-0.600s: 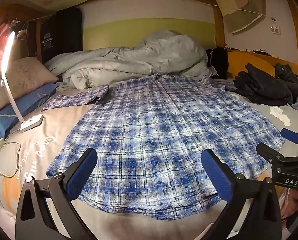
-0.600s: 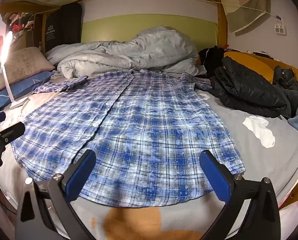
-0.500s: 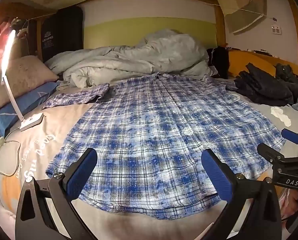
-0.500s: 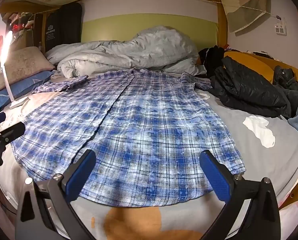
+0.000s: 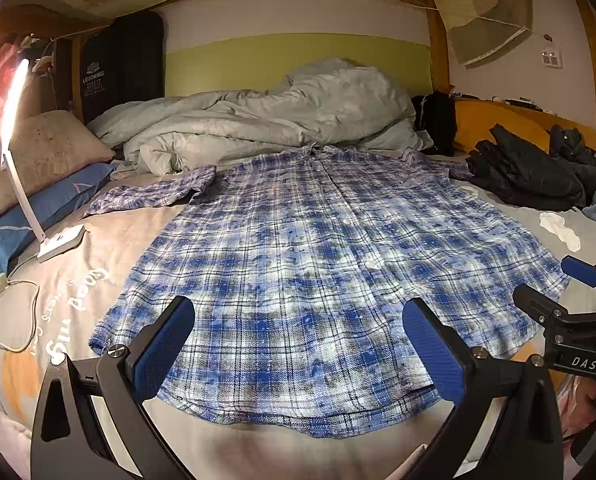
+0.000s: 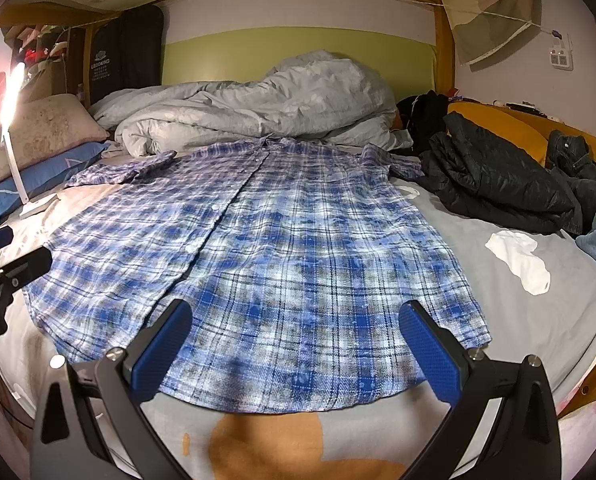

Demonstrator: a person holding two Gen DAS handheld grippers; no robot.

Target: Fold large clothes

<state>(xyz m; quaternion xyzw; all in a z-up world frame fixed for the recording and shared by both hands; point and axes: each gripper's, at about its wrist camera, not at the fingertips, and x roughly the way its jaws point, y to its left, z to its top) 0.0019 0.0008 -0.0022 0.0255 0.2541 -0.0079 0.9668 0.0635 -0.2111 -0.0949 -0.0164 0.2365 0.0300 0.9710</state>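
Note:
A large blue-and-white plaid shirt (image 5: pixel 321 264) (image 6: pixel 258 264) lies spread flat on the bed, buttoned front up, collar toward the far duvet, hem nearest me. One sleeve (image 5: pixel 158 192) stretches out to the left. My left gripper (image 5: pixel 298 344) hovers open over the hem's left half, nothing between its blue pads. My right gripper (image 6: pixel 294 340) hovers open over the hem's right half, also holding nothing. Each gripper shows at the edge of the other's view: the right gripper (image 5: pixel 569 292) at right, the left gripper (image 6: pixel 10 256) at left.
A crumpled grey duvet (image 5: pixel 266 128) lies behind the shirt. Dark jackets (image 6: pixel 497 184) and a white cloth (image 6: pixel 521 260) sit on the right. A lit desk lamp (image 5: pixel 18 152), its cable and pillows (image 5: pixel 42 156) are at the left. Wooden bed rails (image 6: pixel 513 128) border the right.

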